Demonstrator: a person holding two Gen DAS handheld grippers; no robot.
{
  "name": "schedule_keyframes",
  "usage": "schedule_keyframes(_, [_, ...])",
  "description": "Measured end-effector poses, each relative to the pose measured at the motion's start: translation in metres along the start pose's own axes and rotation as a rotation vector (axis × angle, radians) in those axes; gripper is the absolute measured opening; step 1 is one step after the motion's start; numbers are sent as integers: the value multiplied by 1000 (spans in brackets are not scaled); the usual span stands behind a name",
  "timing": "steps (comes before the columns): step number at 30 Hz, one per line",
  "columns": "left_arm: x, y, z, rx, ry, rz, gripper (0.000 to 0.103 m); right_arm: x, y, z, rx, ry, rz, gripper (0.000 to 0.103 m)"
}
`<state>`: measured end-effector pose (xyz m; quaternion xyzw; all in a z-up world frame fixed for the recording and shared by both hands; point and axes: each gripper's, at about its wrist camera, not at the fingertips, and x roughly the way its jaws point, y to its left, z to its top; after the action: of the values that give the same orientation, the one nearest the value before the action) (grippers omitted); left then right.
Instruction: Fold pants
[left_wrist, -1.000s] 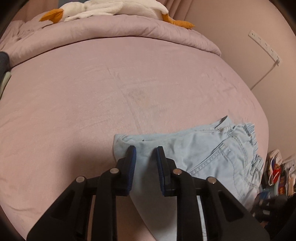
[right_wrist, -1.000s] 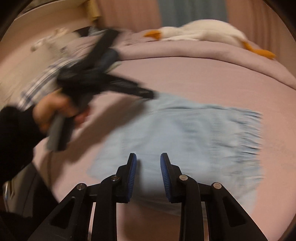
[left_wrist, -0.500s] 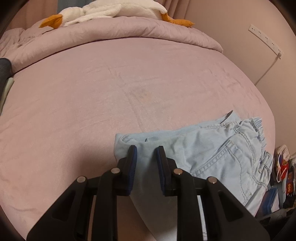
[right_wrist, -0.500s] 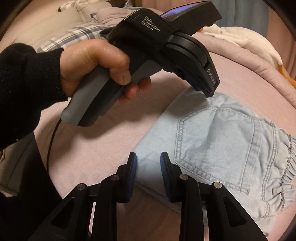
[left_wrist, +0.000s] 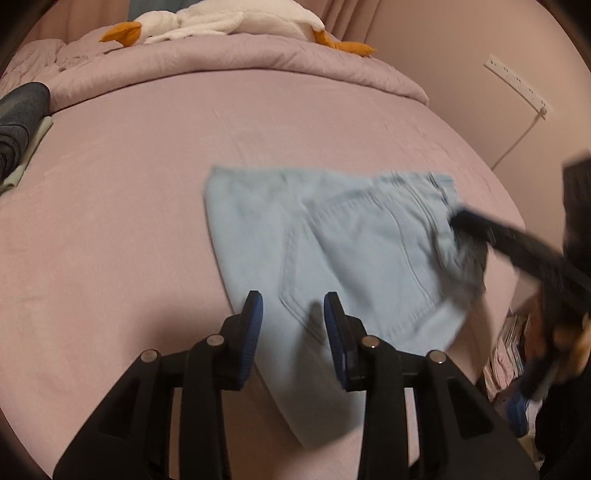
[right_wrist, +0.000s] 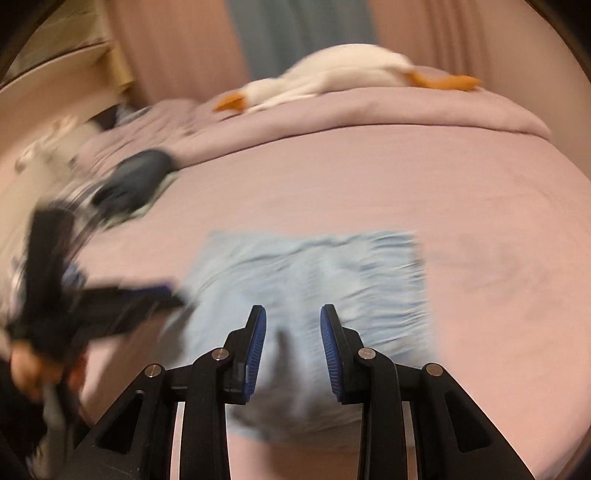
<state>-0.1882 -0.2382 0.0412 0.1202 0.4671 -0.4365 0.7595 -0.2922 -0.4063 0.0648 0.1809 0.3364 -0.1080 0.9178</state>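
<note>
fig.: folded pants on bed, both hand-held grippers above. the pants (left_wrist: 332, 236), light blue denim, lie folded into a compact rectangle on the pink bed sheet (left_wrist: 129, 192), toward the near right part of the bed; back pocket stitching faces up, gathered waistband toward the right edge.

left gripper (left_wrist: 293, 310) hovers over the near edge of the pants w/ its jaws opening; denim shows in the gap below, but the blue pads do not press on it, i.e. released. seen from the right wrist view, the same tool is a dark blurred shape (right_wrist: 110, 302) at the left edge of the pants, carried by a hand (right_wrist: 26, 369).

right gripper (right_wrist: 293, 325) hangs over the near edge of the pants (right_wrist: 314, 291), jaws parted a moderate gap, nothing pinched between the pads; cloth beneath is blurred. from the left wrist view it appears as a dark streak (left_wrist: 517, 251) at the waistband end; contact w/ the cloth cannot be told through the blur.

far side: rolled pink duvet (left_wrist: 221, 62) w/ a white plush goose (left_wrist: 221, 22), orange beak and feet. far left: dark folded garment (left_wrist: 18, 122). right wall: white power strip (left_wrist: 517, 79) w/ cord.
</note>
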Motion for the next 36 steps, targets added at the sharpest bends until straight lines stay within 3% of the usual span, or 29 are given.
schedule_keyframes(4, [9, -14, -17, 39, 36, 12, 34, 9, -15, 12, 33, -15, -61, 31])
schedule_keyframes(8, [9, -21, -25, 66, 25, 38, 34, 31, -17, 0, 36, 67, -143, 31])
schedule_keyframes(18, [10, -21, -25, 53, 25, 42, 35, 16, -21, 5, 96, 25, -113, 31])
schedule_keyframes(25, [10, -21, -25, 50, 23, 41, 35, -4, -8, -14, -54, -12, -138, 31])
schedule_keyframes(31, [11, -22, -27, 57, 21, 44, 35, 16, -11, -30, -127, 103, -206, 31])
schedule_keyframes(36, [8, -23, -29, 49, 19, 45, 36, 15, -12, -30, -136, 99, -210, 31])
